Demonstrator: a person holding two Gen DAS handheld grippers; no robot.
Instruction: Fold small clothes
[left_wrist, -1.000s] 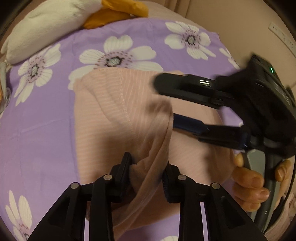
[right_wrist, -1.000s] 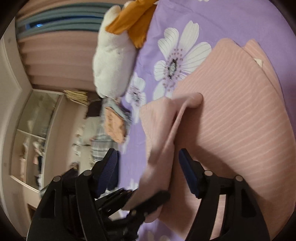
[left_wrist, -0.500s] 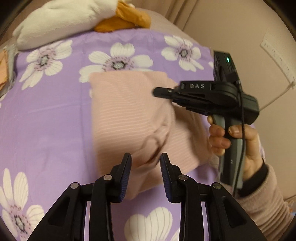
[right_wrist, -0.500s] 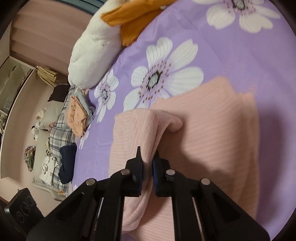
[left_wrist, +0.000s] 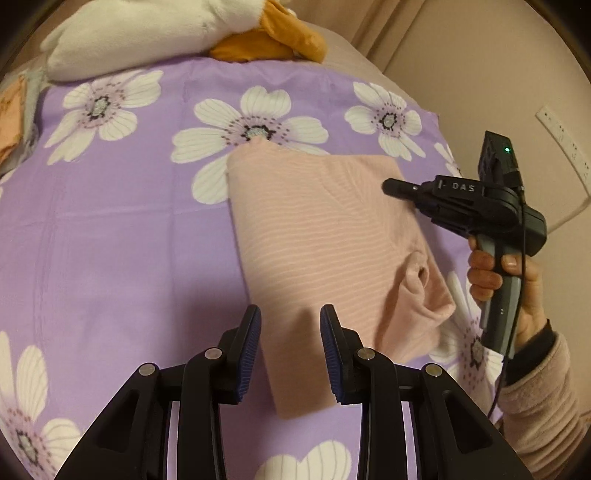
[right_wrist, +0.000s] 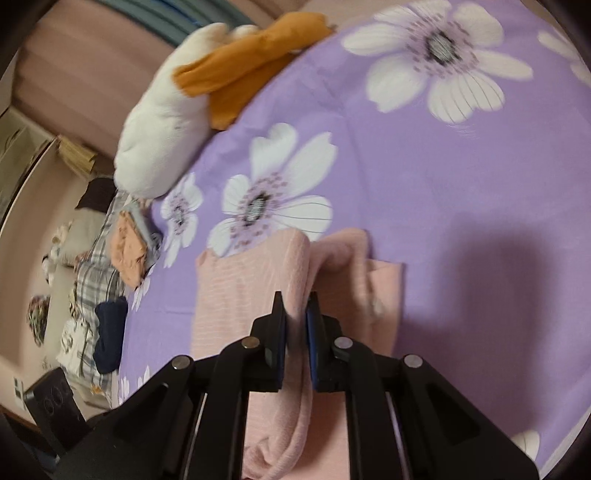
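We note the pink ribbed garment (left_wrist: 325, 243) lying folded on the purple floral bedsheet (left_wrist: 122, 240), right of centre in the left wrist view, one bunched fold at its right edge near the hem.

Left gripper (left_wrist: 290, 328): released, jaws standing apart with nothing between them, hovering over the garment's near left corner. Fabric shows through the gap but we see no contact.

Right gripper (right_wrist: 295, 325): jaws drawn nearly together; a ridge of the pink cloth (right_wrist: 295, 273) runs straight into the narrow gap. The frame is blurred there, so we cannot tell whether it actually pinches the fabric. In the left wrist view the same gripper (left_wrist: 391, 186) hangs above the garment's far right corner, held by the person's right hand (left_wrist: 517, 291) in a pink fleece sleeve (left_wrist: 543, 402).

A white and orange plush toy (left_wrist: 166, 29) lies at the far edge of the sheet. A pile of other clothes (right_wrist: 103, 288) sits beyond the sheet's left side in the right wrist view.
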